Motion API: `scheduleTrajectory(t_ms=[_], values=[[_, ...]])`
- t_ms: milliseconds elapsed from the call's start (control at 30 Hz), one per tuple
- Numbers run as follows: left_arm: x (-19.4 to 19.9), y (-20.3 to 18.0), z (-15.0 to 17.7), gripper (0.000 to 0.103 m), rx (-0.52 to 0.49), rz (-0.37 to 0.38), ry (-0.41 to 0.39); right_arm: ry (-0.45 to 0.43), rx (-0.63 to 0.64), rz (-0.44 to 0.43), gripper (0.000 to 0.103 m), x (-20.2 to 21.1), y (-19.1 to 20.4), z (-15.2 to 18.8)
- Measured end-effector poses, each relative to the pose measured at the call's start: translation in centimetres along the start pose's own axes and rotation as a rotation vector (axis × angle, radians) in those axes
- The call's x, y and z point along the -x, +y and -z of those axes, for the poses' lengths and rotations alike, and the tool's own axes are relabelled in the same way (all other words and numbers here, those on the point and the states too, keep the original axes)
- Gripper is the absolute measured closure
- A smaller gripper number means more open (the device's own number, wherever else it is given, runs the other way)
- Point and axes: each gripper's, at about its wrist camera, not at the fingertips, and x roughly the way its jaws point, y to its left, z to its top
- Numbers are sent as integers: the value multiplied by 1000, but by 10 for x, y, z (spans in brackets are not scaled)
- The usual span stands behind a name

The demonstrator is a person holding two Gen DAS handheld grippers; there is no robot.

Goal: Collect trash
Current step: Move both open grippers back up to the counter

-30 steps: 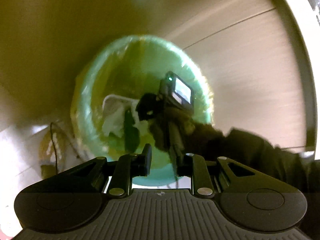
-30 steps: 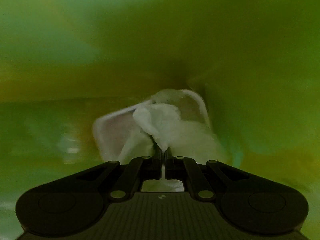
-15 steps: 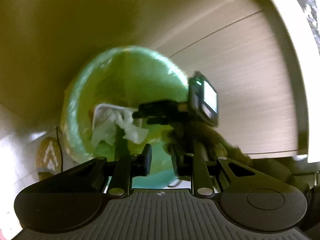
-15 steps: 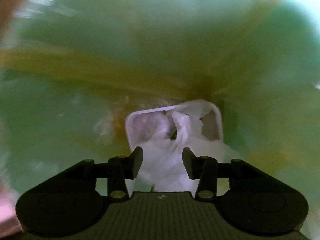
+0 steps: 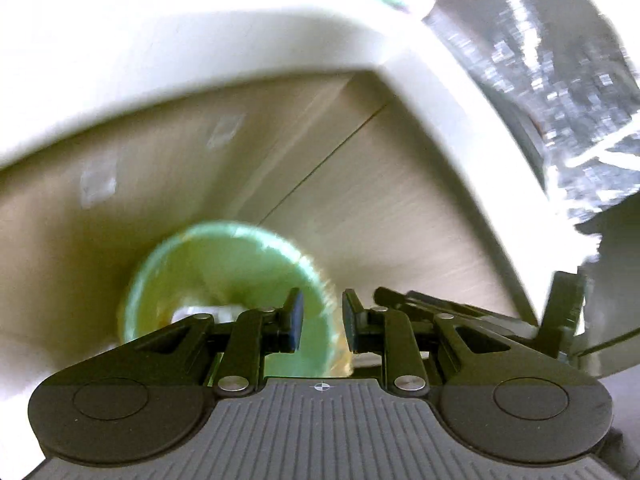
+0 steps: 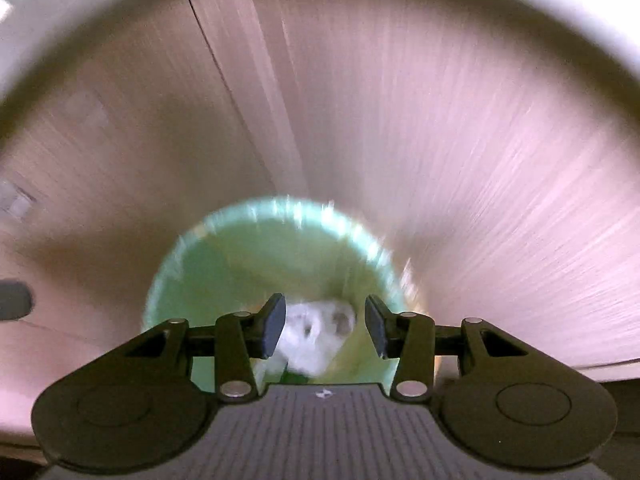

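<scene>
Deep inside green bin point(image 6: 224, 280), blurred white trash point(image 6: 316, 336) lies half-hidden.

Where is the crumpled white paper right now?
In the right wrist view, the crumpled white paper lies at the bottom of the green-lined bin, seen low between the opening, empty jaws of the right tool.

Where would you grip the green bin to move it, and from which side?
Grip the bin by its thin rim, coming from above with one finger inside the wall and one outside. It stands upright with its round mouth open upward, too wide to span across. Take the near rim, clear of the white trash lying at the bottom.
</scene>
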Motion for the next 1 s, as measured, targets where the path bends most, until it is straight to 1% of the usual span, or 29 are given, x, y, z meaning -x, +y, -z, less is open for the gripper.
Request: scheduleTrajectory(t_ms=[33,67,133,200,300,333,400,433,467,500,533,567,633,667,733,767,800,867,900,967,1000], values=[[7,-5,-4,79,-14,6,-19,-45,-27,-11,48,19,1,-6],[17,-10,-10,79,-33,11,-42,-58,-51,-40,45,32,1,-10],[38,-20,-25,79,-76,-4,-105,-71,-66,-127,45,55,0,-21],[61,-25,-42,79,-102,-38,-187,-136,-49,-166,45,81,11,-28],[104,-28,-72,79,-92,-119,-321,-220,38,-163,45,112,32,-36],[119,-28,-81,79,-93,-159,-370,-251,69,-166,45,122,38,-40],[140,-29,-94,79,-117,-275,-435,-283,117,-180,44,125,49,-45],[148,-26,-99,79,-129,-329,-452,-296,138,-184,44,130,54,-50],[156,-23,-102,79,-134,-359,-458,-304,151,-181,44,133,61,-54],[161,-18,-108,79,-145,-375,-456,-307,164,-181,44,134,67,-60],[164,-12,-111,79,-162,-375,-448,-312,170,-187,44,131,72,-65],[165,-6,-115,79,-174,-387,-436,-325,177,-205,44,130,79,-69],[158,1,-121,79,-184,-411,-409,-329,188,-205,44,125,97,-76],[157,5,-125,79,-191,-397,-401,-331,192,-197,44,123,105,-78],[159,16,-137,79,-185,-349,-398,-355,223,-196,44,133,122,-84],[159,21,-146,79,-155,-308,-400,-371,246,-199,44,138,129,-84],[161,29,-155,79,-103,-253,-401,-387,272,-196,44,143,134,-85],[159,40,-179,79,5,-149,-411,-413,318,-164,44,150,147,-91],[156,44,-191,79,40,-124,-419,-426,336,-142,44,154,152,-92],[143,50,-216,79,103,-130,-410,-437,351,-88,44,155,164,-96],[132,56,-232,79,146,-143,-372,-433,347,-66,44,156,168,-97]])
